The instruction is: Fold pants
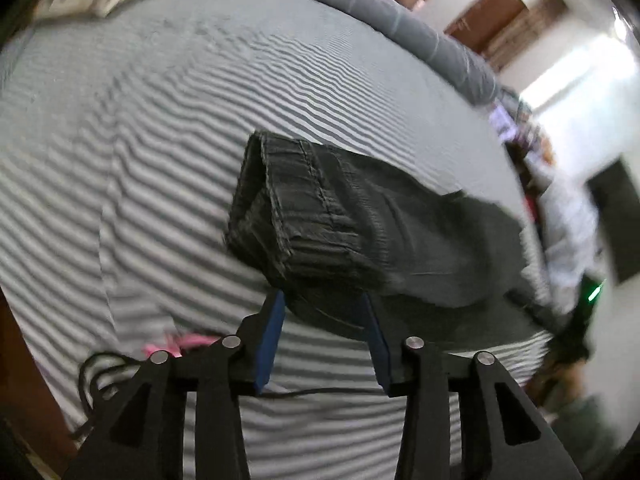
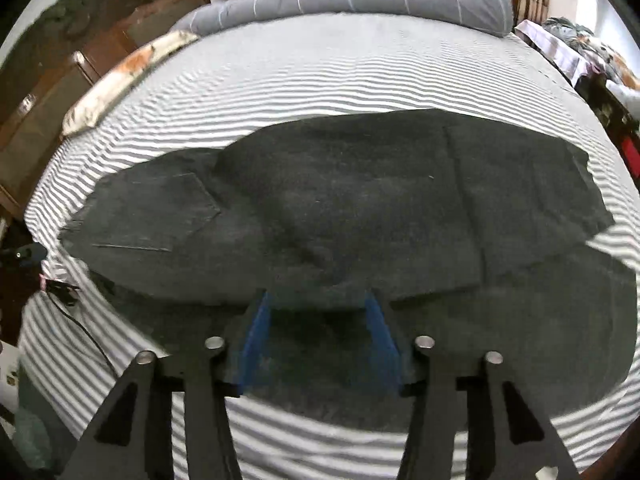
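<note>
Between spread jaws: pants (image 2: 340, 200).

striped bed (image 2: 320, 80), dark pants (image 2: 340, 200) atop

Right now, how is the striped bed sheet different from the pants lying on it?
The sheet has grey and white stripes; the pants are plain dark grey. The sheet covers the whole bed; the pants cover only part of it. The sheet lies smooth; the pants are rumpled, with the ribbed waistband bunched up. Both are soft cloth. The open left tool and right tool point at the pants' near edge.
</note>
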Available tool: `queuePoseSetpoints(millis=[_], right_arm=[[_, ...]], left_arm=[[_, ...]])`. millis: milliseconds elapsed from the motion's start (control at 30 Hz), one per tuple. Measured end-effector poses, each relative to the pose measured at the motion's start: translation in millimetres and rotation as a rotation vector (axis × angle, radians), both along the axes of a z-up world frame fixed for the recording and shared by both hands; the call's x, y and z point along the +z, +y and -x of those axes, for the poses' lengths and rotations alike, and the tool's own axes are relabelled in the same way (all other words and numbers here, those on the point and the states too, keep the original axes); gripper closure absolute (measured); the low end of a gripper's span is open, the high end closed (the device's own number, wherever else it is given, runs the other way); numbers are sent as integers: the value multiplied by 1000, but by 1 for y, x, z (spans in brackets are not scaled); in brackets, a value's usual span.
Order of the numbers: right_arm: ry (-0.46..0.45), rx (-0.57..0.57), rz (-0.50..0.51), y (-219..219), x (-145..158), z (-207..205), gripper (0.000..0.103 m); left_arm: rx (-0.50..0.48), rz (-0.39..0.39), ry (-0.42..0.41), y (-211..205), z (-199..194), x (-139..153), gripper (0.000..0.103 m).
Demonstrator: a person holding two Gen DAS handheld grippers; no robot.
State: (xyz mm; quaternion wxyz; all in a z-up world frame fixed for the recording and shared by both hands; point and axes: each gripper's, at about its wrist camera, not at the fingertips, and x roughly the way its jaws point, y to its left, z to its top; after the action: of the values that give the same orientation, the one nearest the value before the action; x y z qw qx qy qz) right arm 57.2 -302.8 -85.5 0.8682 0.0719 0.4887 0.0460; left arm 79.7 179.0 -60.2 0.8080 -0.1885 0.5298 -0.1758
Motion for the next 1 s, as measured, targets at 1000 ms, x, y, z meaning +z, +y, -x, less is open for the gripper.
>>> queuePoseSetpoints(millis=[1000], right_arm=[[-113,-502,-467,-140,-75,-8,56]], left_arm=[[312,254,83,-31,-30,-50,45]])
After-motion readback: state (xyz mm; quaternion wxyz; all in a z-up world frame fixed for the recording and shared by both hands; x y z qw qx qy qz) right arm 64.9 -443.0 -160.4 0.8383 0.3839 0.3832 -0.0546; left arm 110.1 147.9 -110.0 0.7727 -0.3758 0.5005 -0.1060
